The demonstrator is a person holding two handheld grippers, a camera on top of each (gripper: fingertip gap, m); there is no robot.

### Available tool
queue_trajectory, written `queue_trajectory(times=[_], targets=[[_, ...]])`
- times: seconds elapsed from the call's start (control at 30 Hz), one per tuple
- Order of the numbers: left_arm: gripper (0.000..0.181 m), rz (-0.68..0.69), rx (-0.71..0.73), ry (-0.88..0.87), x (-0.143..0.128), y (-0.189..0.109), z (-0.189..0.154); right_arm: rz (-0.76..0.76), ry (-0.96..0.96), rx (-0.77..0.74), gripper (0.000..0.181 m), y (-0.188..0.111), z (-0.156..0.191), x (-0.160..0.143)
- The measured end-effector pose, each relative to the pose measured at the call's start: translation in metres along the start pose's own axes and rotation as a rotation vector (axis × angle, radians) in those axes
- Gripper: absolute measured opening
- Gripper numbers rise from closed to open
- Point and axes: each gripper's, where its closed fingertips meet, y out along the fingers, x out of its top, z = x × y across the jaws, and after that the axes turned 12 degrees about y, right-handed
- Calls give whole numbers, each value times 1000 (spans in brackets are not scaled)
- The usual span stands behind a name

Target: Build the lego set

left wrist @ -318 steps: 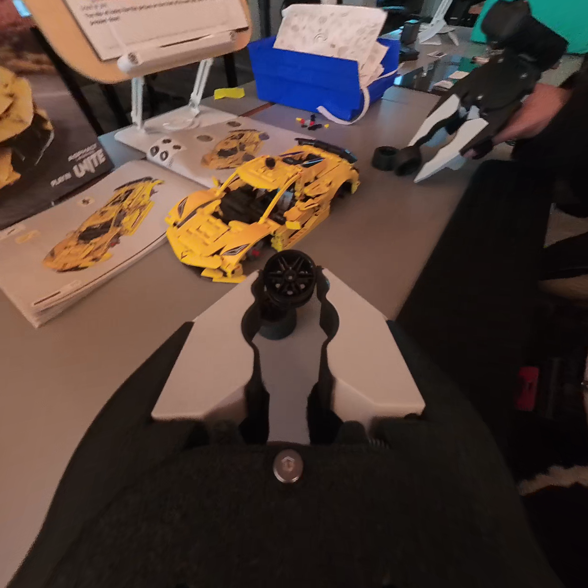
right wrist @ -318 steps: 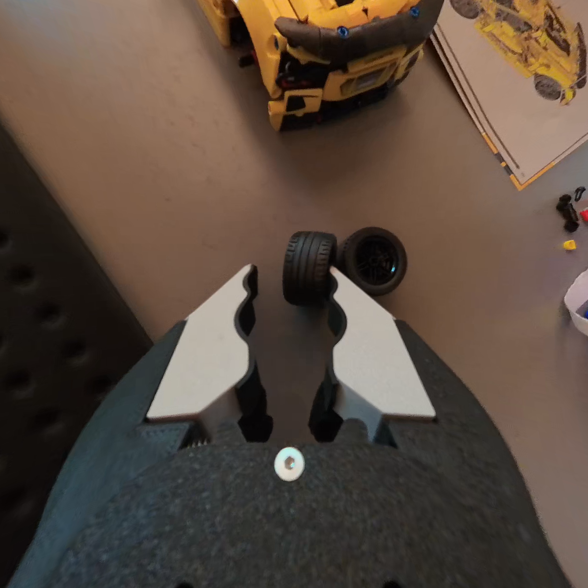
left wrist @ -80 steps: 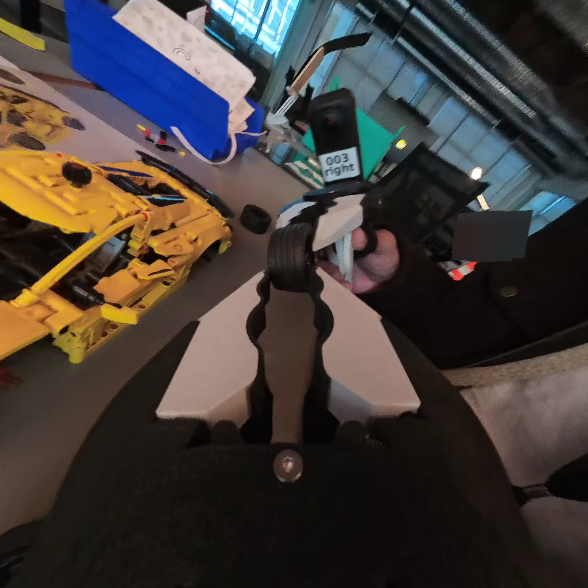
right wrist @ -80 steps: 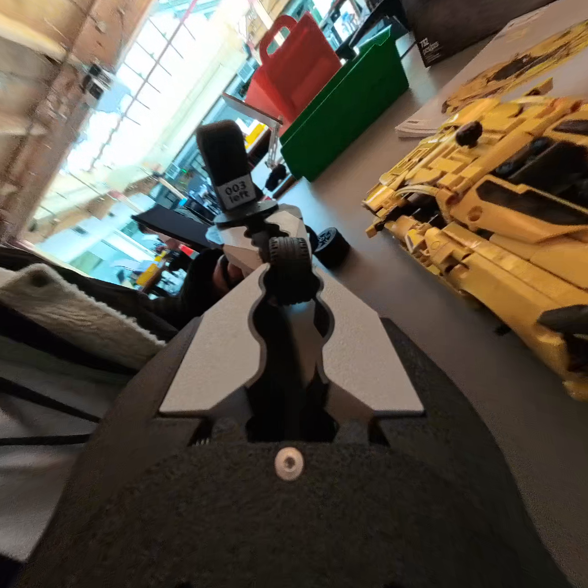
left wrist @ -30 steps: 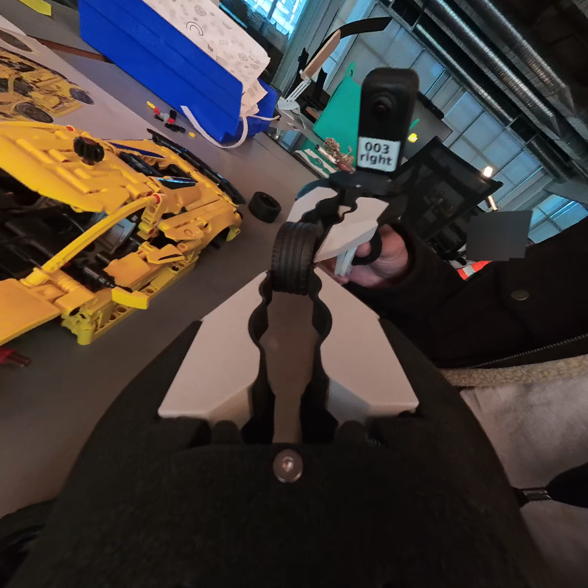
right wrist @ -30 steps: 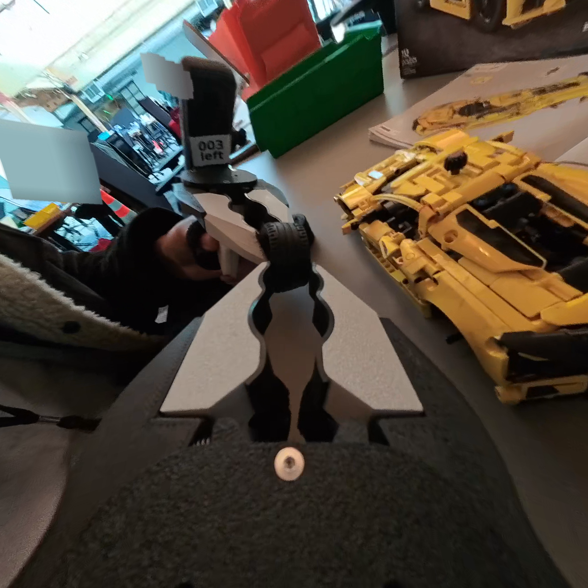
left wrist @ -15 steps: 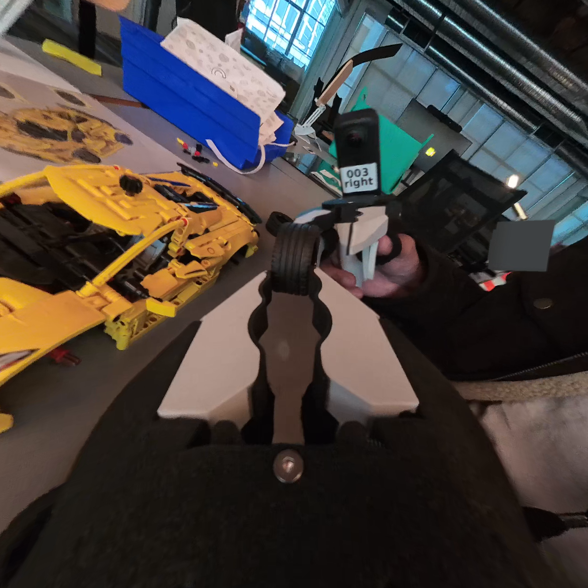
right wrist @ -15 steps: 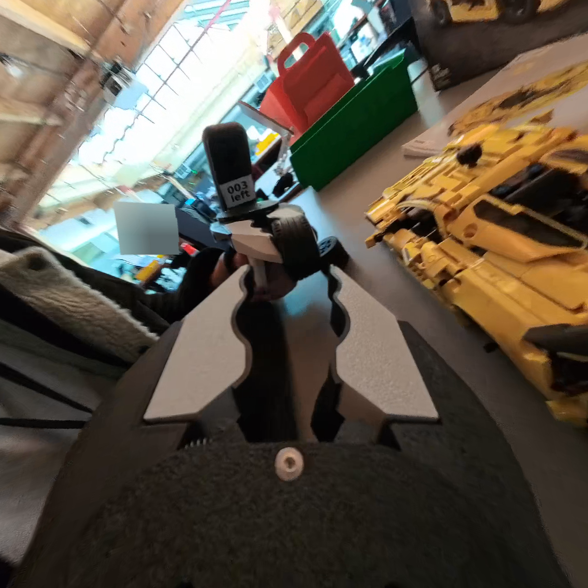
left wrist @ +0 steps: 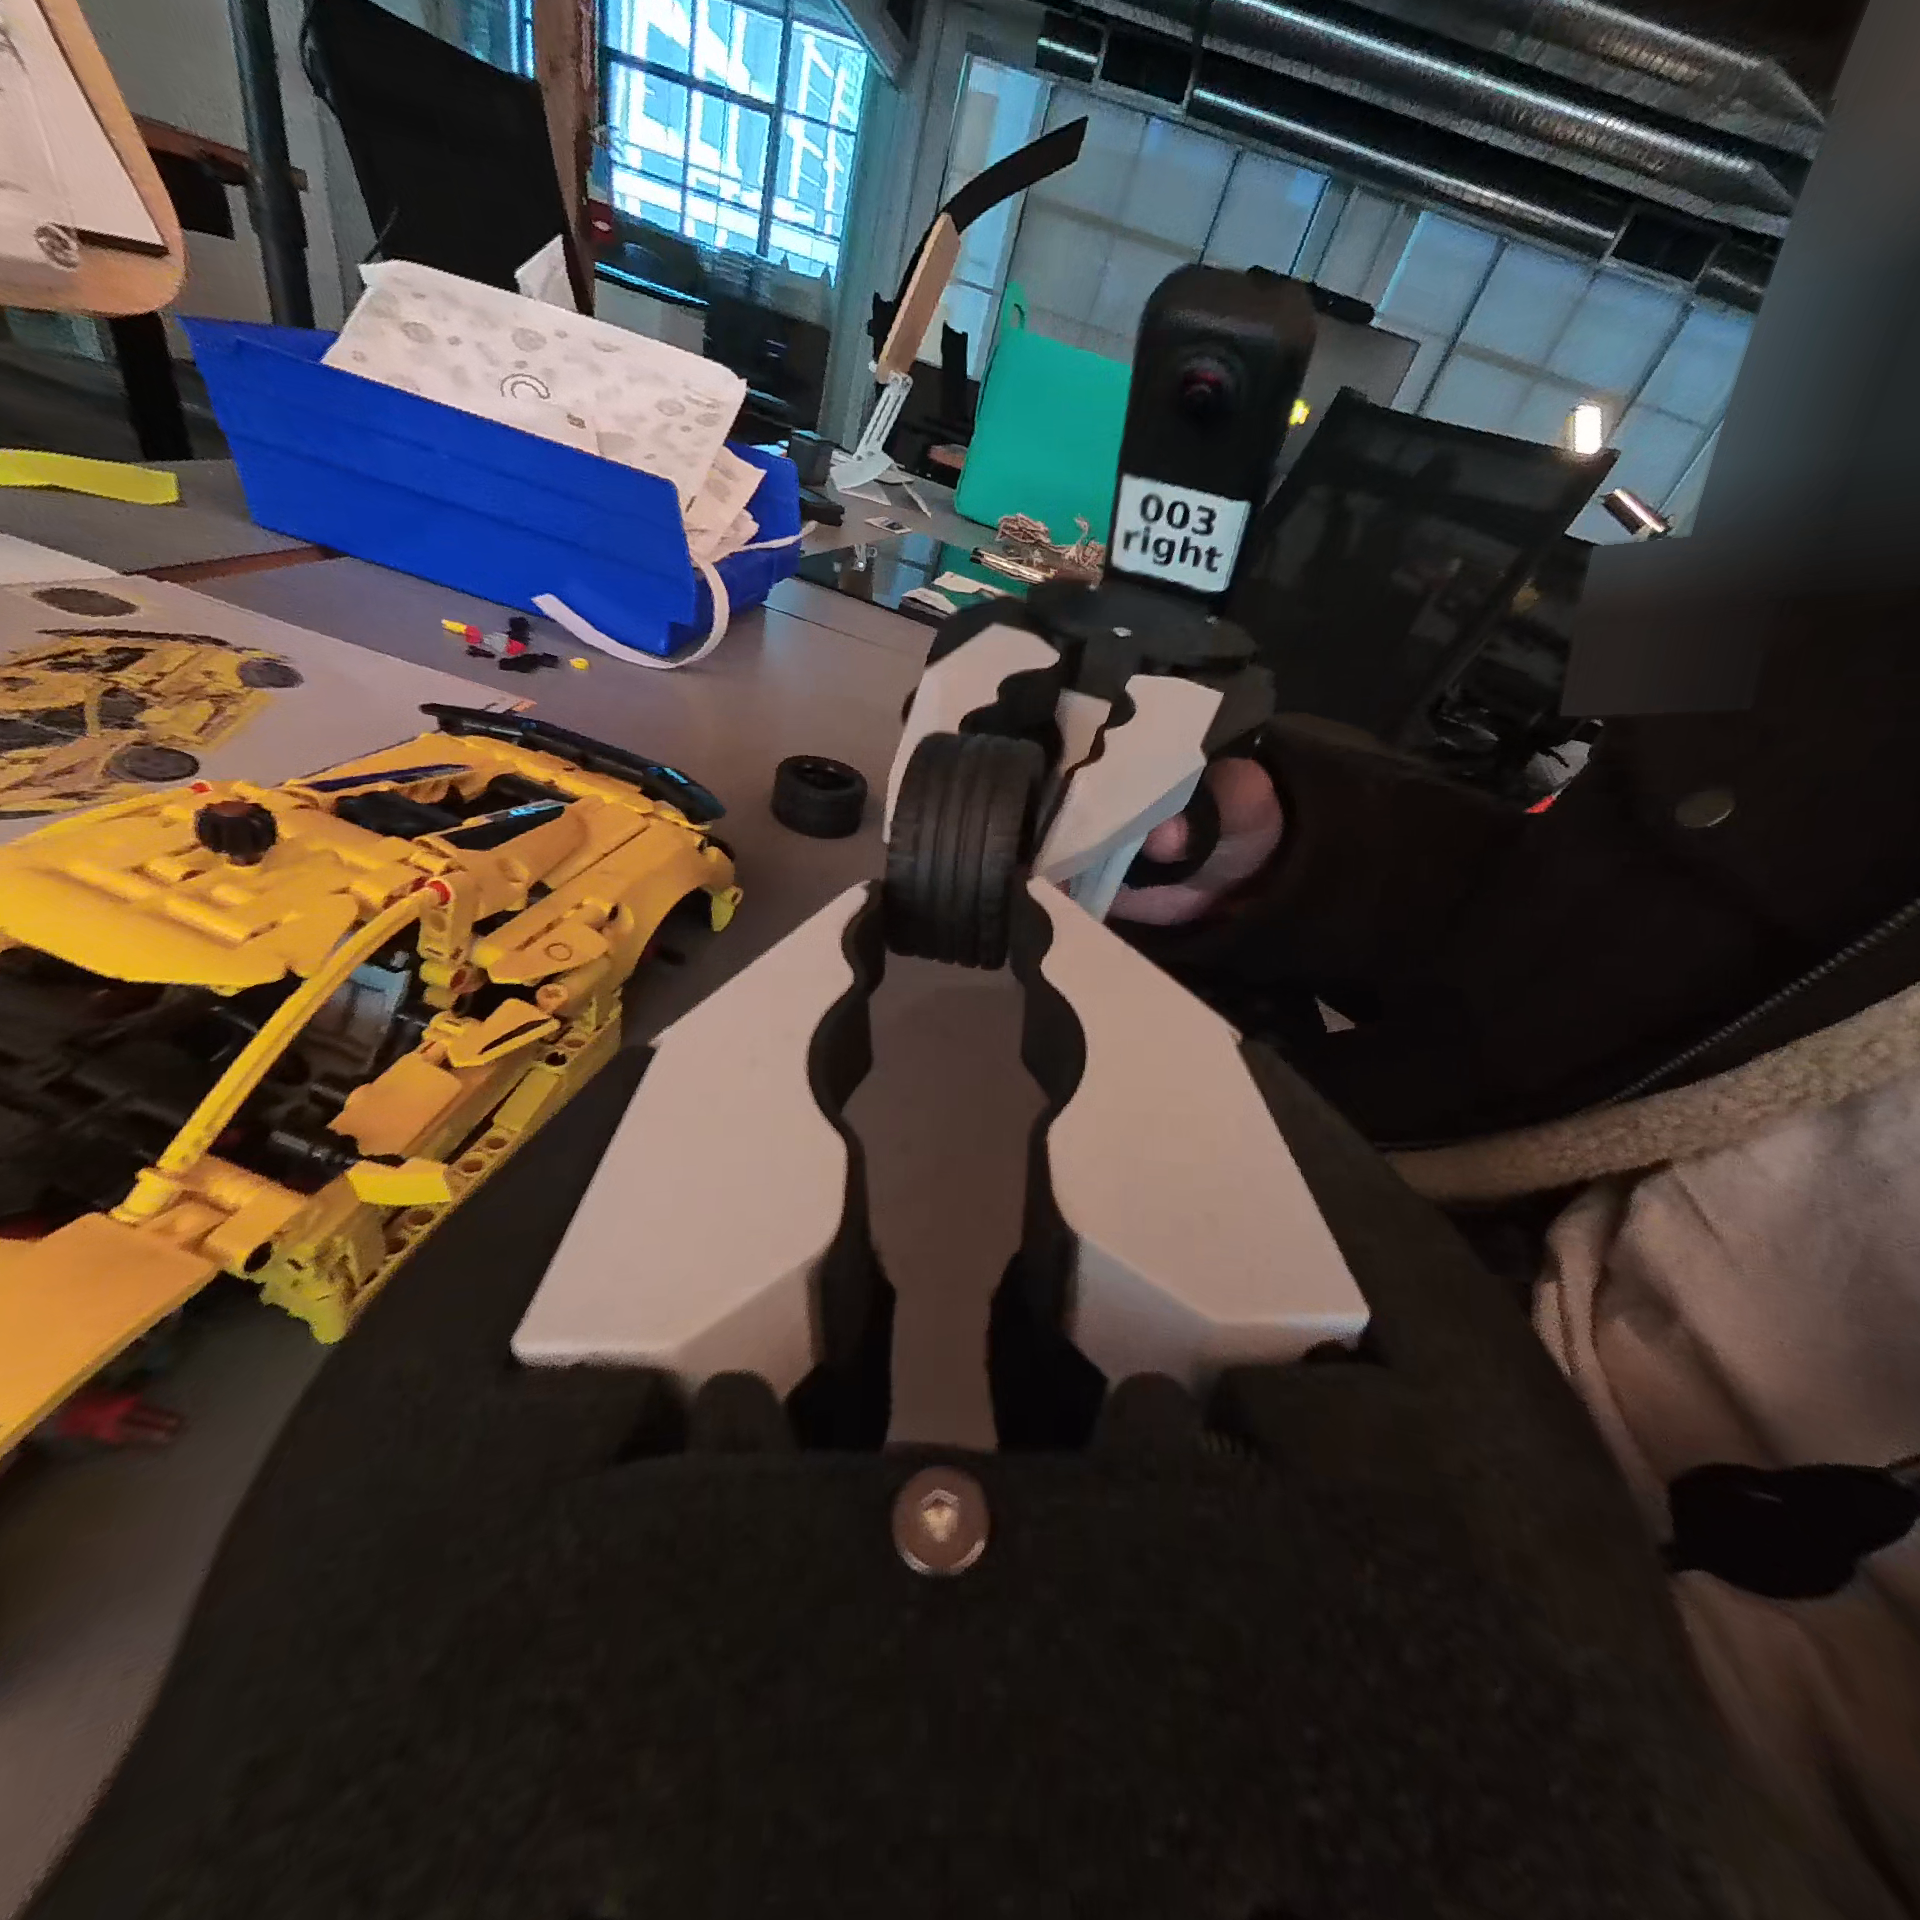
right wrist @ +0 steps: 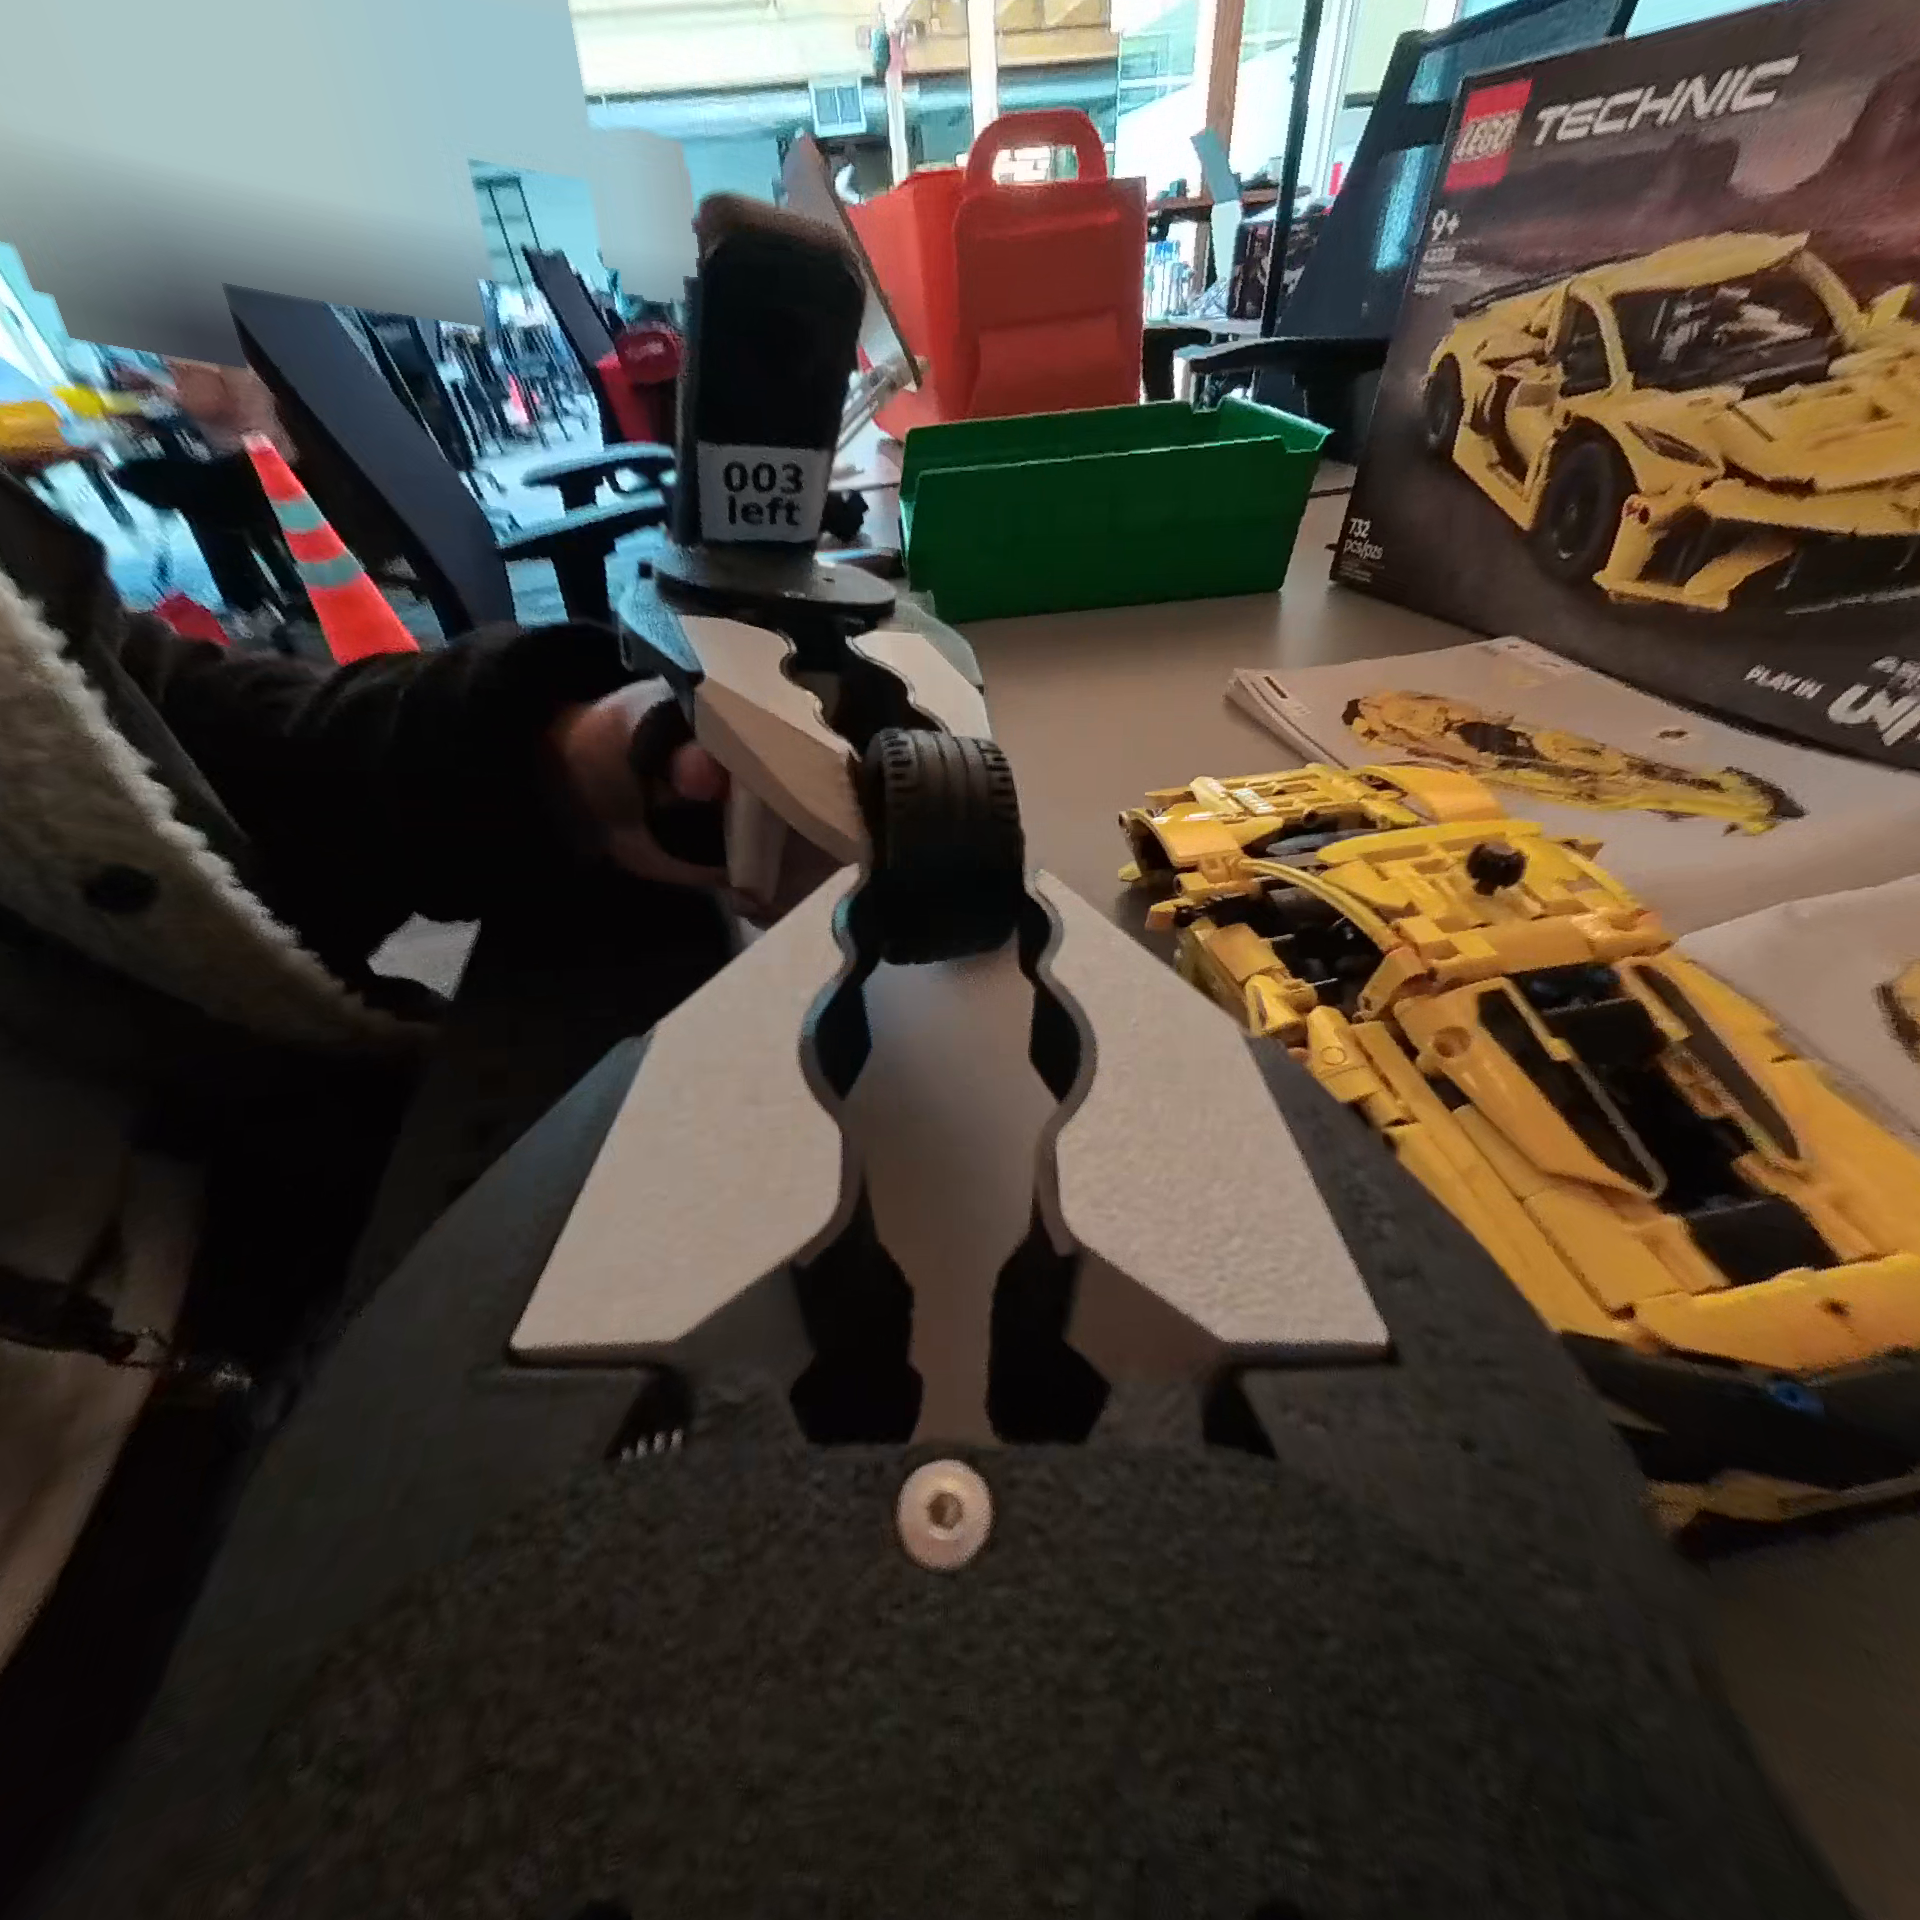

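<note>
Moved: half a second ago the right gripper [right wrist: 940,899] had let go of the wheel [left wrist: 961,847]; now both tools are on it again.
Worktop [left wrist: 727,696]: grey, and it carries all the things.
Box [right wrist: 1662,364]: dark, with a yellow car picture, standing at the back of the worktop.
Blue bin [left wrist: 447,499]: at the back, with white paper in it.
Green bin [right wrist: 1101,499]: at the back, beside the box.
Booklets [right wrist: 1507,738]: lying flat behind the car.
Car [left wrist: 312,966]: yellow, sitting on the worktop, with no wheels showing on it.
Left gripper [left wrist: 945,920]: its jaws pinch the wheel by its tread.
Right gripper: its jaws close on the same wheel from the other side.
Wheel: black, held up in the air between the two tools, near the car but not touching it.
Spare tyre [left wrist: 819,795]: lying alone on the worktop behind the car.
Small bits [left wrist: 509,644]: tiny coloured pieces near the blue bin.
</note>
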Motion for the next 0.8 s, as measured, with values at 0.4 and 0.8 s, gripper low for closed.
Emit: queue_trajectory(times=[0.4,0.8], targets=[[49,-136,-229,-382,10,0,-12,58,-997,-441,22,3,12,12],[43,-46,-100,-224,2,0,-4,25,-831,-436,25,6,4,3]])
